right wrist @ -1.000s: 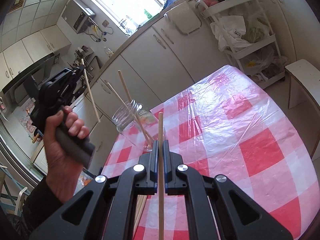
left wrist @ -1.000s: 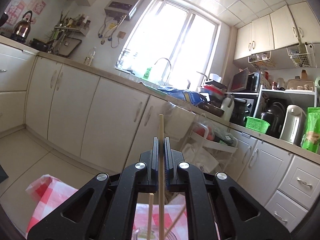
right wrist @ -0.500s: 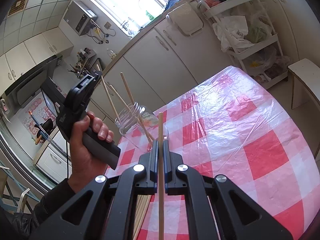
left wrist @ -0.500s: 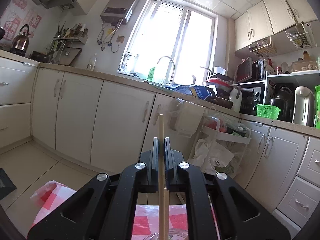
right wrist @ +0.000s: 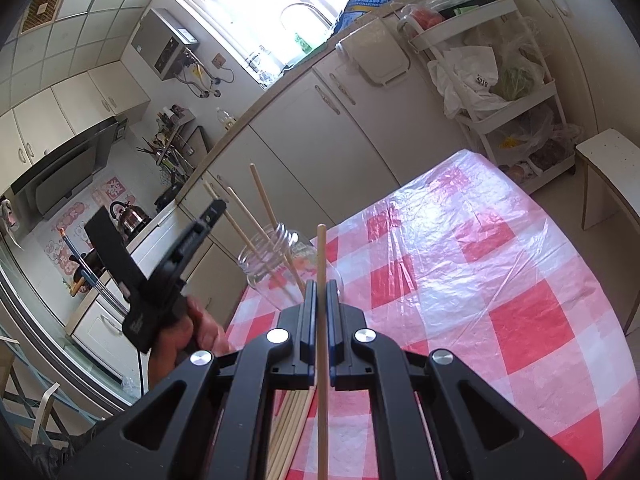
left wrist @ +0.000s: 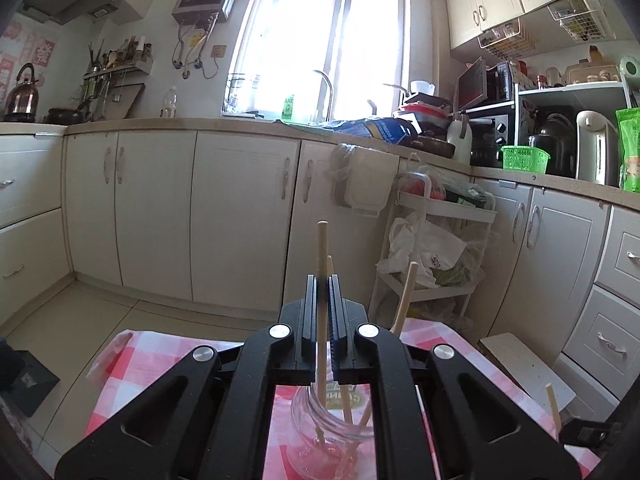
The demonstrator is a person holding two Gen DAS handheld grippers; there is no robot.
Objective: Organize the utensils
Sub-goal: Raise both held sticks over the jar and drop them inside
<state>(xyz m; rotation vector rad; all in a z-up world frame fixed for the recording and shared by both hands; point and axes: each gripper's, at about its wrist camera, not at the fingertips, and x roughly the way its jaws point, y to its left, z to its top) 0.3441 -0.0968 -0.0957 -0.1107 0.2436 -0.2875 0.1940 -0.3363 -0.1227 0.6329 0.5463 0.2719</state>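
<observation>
A clear glass jar (left wrist: 312,420) stands on the red-checked tablecloth (right wrist: 520,320) with two wooden chopsticks (left wrist: 405,300) leaning in it. My left gripper (left wrist: 322,280) is shut on another chopstick (left wrist: 322,240), held upright right over the jar, its lower end inside the glass. In the right wrist view the jar (right wrist: 276,264) sits ahead and left, with a hand holding the left gripper (right wrist: 216,206) beside it. My right gripper (right wrist: 320,284) is shut on a chopstick (right wrist: 321,248) above the table, short of the jar.
Several loose chopsticks (right wrist: 292,420) lie on the cloth under my right gripper. Kitchen cabinets (left wrist: 240,220) and a white trolley (left wrist: 436,240) stand beyond the table's far edge. A pale stool (right wrist: 608,160) is at the table's right.
The left gripper has come down and levelled over the jar, and its chopstick's lower end now sits inside the glass. The right gripper has stayed put.
</observation>
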